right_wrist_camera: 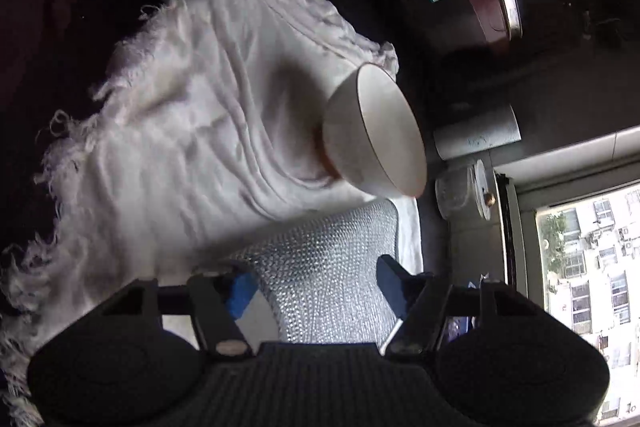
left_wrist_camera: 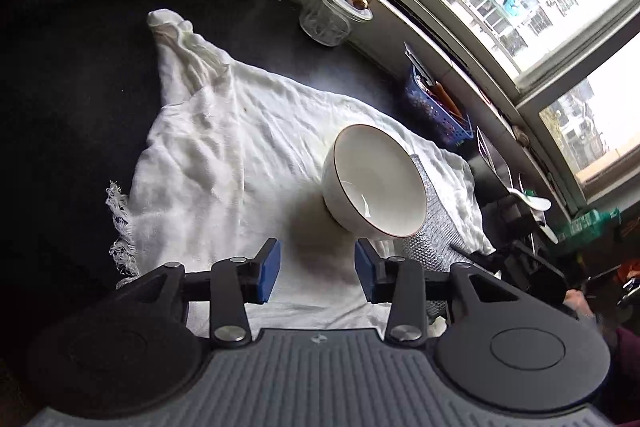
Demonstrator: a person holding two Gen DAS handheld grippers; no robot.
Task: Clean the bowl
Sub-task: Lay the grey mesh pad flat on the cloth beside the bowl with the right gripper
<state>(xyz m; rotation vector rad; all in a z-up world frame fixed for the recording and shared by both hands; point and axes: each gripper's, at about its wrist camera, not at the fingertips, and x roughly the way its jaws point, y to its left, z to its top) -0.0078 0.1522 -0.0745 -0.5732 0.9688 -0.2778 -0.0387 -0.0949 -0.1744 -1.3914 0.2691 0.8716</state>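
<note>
Ahead of the left claw lies bare white cloth; the bowl blocks its forward right, the silver mesh pad beyond.

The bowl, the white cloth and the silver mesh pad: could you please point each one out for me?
bowl [left_wrist_camera: 380, 179]: left wrist view, on its inner wall.
white cloth [left_wrist_camera: 224, 155]: left wrist view, on its wrinkled middle.
silver mesh pad [right_wrist_camera: 324, 275]: right wrist view, on its centre, between the jaws.

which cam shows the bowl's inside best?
Left wrist: the bowl opens toward the camera, so its whole inside and brown rim show. Right wrist sees the bowl mostly from its outer side, blurred, with little of the inside.
</note>
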